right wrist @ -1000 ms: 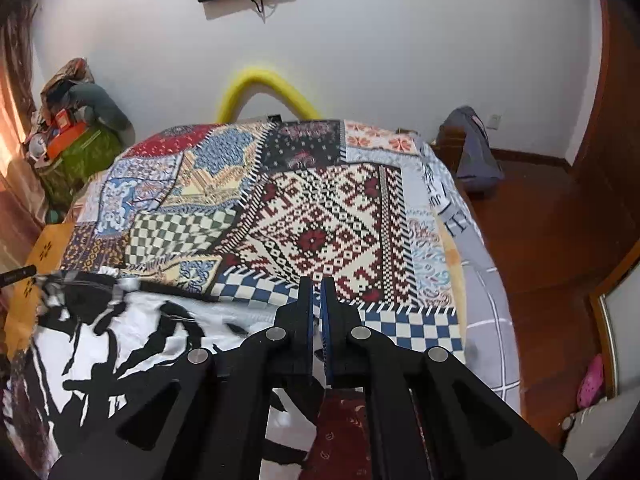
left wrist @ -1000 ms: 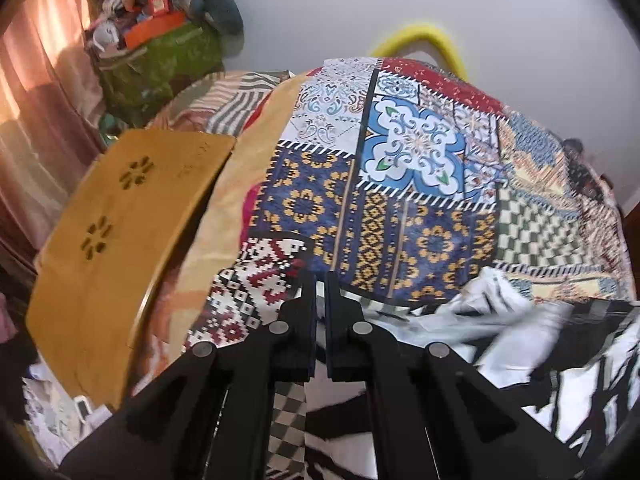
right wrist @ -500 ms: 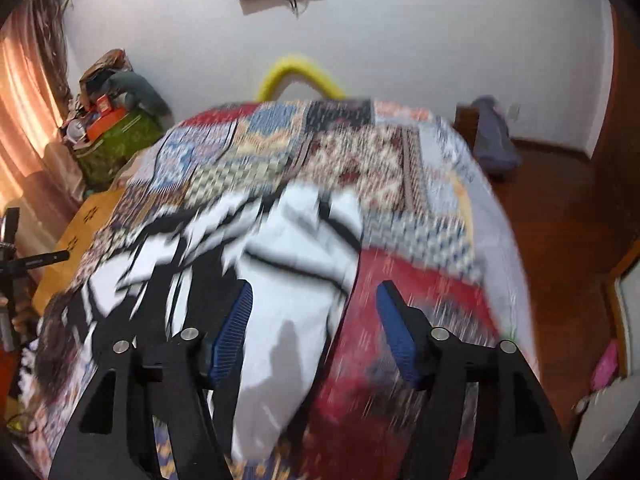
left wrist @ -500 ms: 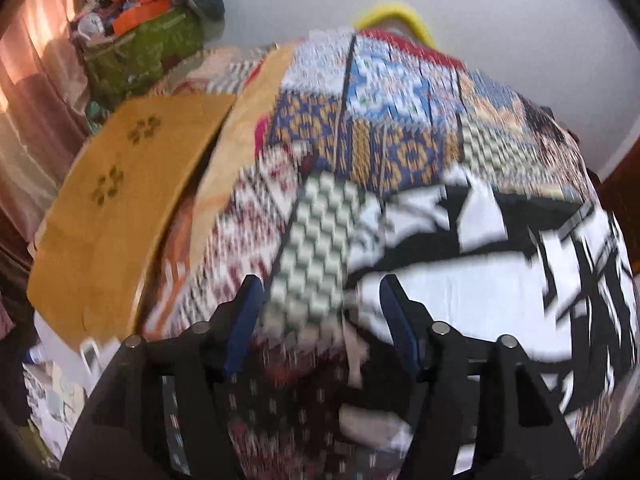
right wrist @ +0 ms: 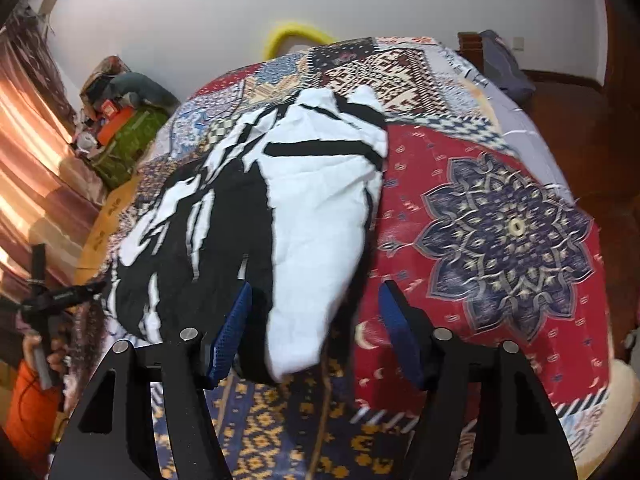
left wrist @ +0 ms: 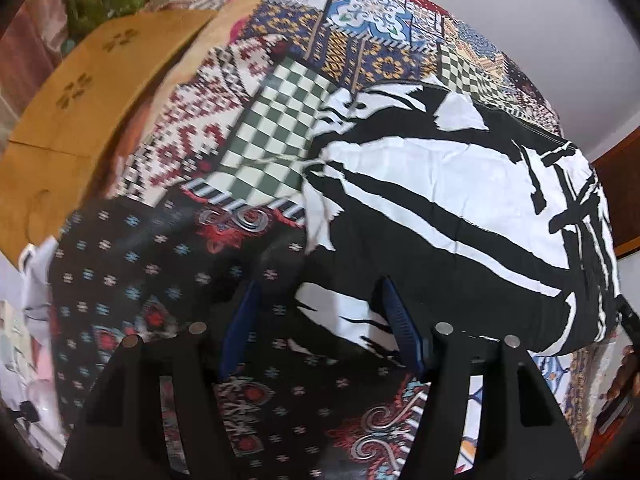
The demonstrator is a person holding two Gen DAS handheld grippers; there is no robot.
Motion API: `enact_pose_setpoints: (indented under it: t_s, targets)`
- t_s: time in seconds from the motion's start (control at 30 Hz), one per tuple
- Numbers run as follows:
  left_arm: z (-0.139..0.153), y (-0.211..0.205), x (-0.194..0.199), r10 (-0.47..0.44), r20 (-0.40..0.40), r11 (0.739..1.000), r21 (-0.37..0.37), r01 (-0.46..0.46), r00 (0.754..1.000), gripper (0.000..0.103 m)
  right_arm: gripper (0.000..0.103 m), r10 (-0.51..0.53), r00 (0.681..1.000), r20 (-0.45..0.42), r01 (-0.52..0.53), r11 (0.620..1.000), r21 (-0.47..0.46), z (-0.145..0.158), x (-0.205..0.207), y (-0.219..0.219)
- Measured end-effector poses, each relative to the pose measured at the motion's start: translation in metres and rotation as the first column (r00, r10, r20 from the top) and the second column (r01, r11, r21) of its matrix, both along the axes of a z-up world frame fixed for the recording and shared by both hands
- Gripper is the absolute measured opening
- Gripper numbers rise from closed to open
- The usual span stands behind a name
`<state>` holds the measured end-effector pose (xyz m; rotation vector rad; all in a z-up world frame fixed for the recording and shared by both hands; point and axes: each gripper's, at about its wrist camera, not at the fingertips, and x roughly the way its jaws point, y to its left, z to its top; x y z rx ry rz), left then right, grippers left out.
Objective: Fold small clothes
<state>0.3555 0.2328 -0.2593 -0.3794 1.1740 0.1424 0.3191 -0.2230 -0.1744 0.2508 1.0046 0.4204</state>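
A black-and-white garment (left wrist: 440, 184) lies spread over the patchwork quilt (right wrist: 500, 220) of the bed, its nearest hem reaching toward the near edge. The left hand-held gripper (left wrist: 320, 320) and the right hand-held gripper (right wrist: 316, 328) both stand roughly half open with their jaws closing a little; near-edge cloth shows between each pair, but neither pair presses on it. The step looks like a regrasp between folds. Next, each pair likely needs to close on a near corner without catching the quilt. A wooden board (left wrist: 80, 92) lies along the bed's left edge; curtains (right wrist: 32, 168) and a white wall (right wrist: 360, 0) stand beyond.
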Motion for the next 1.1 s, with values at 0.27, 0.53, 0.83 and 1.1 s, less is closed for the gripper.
enact_pose_setpoints:
  t_s: [0.27, 0.53, 0.83, 1.1]
  targets:
    - [0.012, -0.019, -0.002, -0.067, 0.024, 0.998, -0.002, 0.067, 0.997, 0.008, 0.007, 0.07, 0.998, 0.007, -0.07, 0.998, 0.01, 0.0, -0.015, 0.013]
    - [0.034, -0.035, -0.052, -0.13, 0.074, 0.992, 0.005, 0.13, 0.989, 0.007, 0.004, 0.064, 0.997, 0.047, -0.062, 0.997, -0.041, 0.012, -0.04, -0.003]
    - [0.022, -0.061, -0.097, -0.18, 0.042, 0.981, 0.086, 0.175, 0.983, 0.01, 0.004, 0.034, 0.999, -0.017, -0.036, 0.995, -0.094, -0.011, -0.066, -0.018]
    - [0.026, -0.057, -0.105, -0.158, 0.013, 0.953, 0.262, 0.149, 0.987, 0.017, 0.01, -0.012, 1.0, 0.018, 0.015, 0.986, -0.169, 0.001, -0.075, -0.027]
